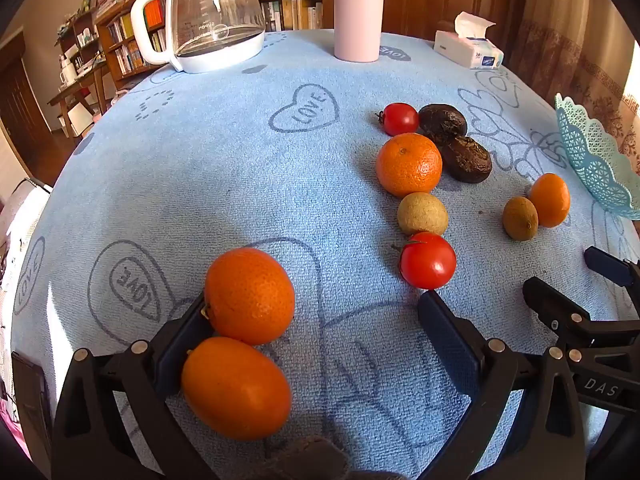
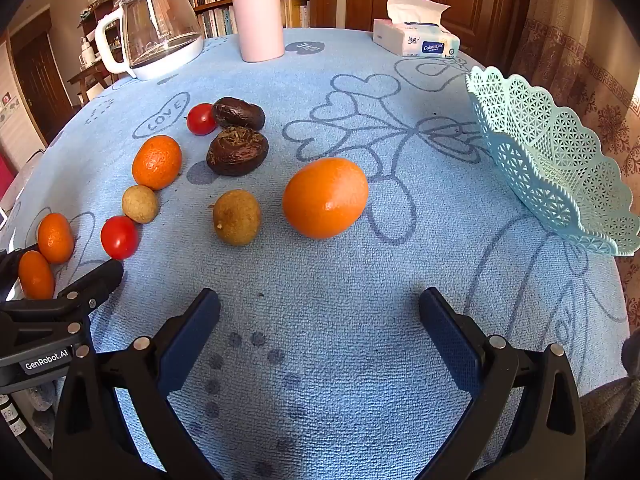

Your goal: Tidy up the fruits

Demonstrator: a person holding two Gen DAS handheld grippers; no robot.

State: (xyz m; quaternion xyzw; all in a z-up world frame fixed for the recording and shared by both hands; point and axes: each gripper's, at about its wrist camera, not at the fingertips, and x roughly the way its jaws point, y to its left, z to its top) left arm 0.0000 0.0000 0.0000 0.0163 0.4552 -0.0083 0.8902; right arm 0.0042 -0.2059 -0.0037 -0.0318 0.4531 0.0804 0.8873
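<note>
Fruits lie scattered on a blue cloth. In the left wrist view my left gripper stands open; two orange kumquats lie against its left finger, loose between the jaws. Ahead sit a red tomato, a tan longan, a tangerine, two dark brown fruits and a second tomato. In the right wrist view my right gripper is open and empty; a kumquat and a longan lie ahead of it. The mint lattice basket stands at the right.
A glass kettle, a pink bottle and a tissue box stand along the table's far edge. Bookshelves and a wooden door lie beyond. The table edge drops off right of the basket and at the left.
</note>
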